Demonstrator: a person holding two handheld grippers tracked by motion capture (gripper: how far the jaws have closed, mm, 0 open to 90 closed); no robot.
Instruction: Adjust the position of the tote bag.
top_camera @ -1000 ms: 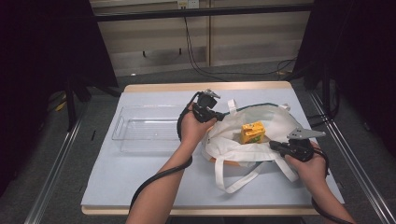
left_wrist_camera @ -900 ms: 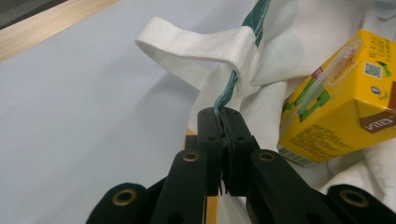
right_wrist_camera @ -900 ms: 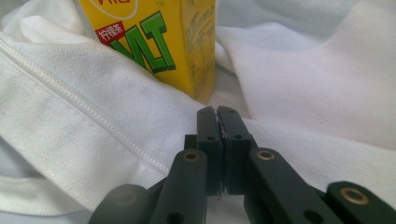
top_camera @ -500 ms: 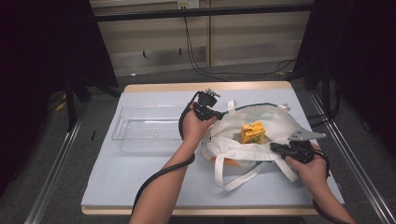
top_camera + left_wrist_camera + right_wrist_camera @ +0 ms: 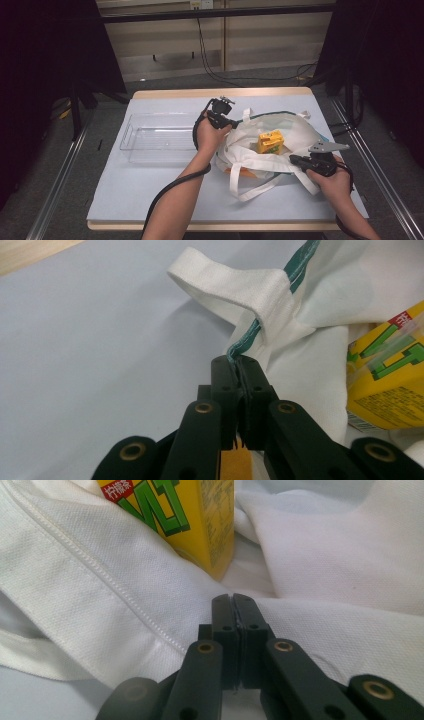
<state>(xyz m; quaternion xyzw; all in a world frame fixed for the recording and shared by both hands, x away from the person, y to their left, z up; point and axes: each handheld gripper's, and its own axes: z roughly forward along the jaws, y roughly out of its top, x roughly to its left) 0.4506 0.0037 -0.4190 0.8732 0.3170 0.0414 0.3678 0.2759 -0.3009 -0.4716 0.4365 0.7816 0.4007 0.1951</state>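
White tote bag (image 5: 280,137) on the surface right of clear bin (image 5: 160,145), yellow carton (image 5: 270,141) inside, left gripper (image 5: 239,365) fingers clamped on bag's green-trimmed rim, right gripper (image 5: 233,600) fingers pinching near edge fabric

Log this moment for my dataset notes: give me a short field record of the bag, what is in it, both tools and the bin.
bag: white tote bag, lying open on table
contents: yellow carton
left tool: shut on bag's green-trimmed rim near a handle
right tool: shut on bag's near edge
bin: clear plastic bin, left of bag, looks empty
surface: light blue table
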